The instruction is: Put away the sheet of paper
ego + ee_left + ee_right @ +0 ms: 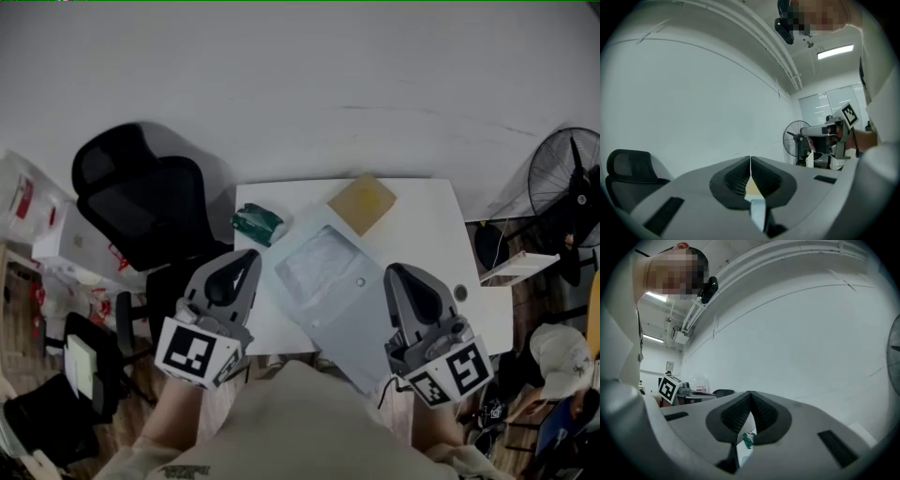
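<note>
Two grippers hang level above a white table (431, 225), one in each of the person's hands. The left gripper (242, 262) has its jaws pressed together with their tips meeting, and nothing is caught between them. The right gripper (398, 274) is likewise closed tight and empty. Between the two, a pale grey plastic folder (361, 328) lies slantwise across the table, its near end reaching past the table's front edge toward the person. A small round snap (361, 281) sits near its middle. The white sheet of paper (319, 262) lies at the folder's far half and looks hazy, as though under a clear cover; I cannot tell for certain that it is tucked inside. A tan square card (362, 202) rests just beyond the folder's far end. A crumpled green bundle (255, 223) sits by the folder's left corner. A black office chair (141, 202) stands left of the table, and a floor fan (567, 183) stands to the right.
</note>
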The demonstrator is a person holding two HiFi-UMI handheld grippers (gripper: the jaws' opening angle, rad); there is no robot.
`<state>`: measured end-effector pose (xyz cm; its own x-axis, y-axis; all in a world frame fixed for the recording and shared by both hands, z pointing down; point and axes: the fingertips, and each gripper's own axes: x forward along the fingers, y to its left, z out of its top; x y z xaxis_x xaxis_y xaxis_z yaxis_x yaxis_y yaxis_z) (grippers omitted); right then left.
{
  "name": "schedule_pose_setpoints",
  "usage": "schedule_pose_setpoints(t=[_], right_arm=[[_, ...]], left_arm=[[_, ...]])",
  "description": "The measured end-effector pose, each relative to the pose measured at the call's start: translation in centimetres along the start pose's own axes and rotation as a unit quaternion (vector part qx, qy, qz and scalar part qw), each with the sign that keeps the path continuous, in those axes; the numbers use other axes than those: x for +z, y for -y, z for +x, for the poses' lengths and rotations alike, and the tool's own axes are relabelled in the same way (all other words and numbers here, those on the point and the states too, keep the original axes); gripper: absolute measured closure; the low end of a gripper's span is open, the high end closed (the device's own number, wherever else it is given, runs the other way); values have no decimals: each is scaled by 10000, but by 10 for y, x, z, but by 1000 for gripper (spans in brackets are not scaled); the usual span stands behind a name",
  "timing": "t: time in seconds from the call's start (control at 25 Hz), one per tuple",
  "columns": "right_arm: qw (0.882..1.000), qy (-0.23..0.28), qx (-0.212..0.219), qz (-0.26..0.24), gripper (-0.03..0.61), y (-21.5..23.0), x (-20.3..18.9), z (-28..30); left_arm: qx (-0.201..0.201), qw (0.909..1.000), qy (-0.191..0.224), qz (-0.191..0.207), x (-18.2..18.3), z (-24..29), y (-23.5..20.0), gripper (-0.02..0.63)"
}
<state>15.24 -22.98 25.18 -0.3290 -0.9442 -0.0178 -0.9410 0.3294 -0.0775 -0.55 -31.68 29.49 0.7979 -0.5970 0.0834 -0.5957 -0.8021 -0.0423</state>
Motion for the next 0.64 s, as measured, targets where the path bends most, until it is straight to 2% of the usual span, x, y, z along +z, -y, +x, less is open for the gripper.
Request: schedule_pose_setpoints(t=[0.64], right_arm=[[9997,1,45,254,557,-3,-1,4]], left_arm=[[-13,10000,21,-2,8,-3,5,592]])
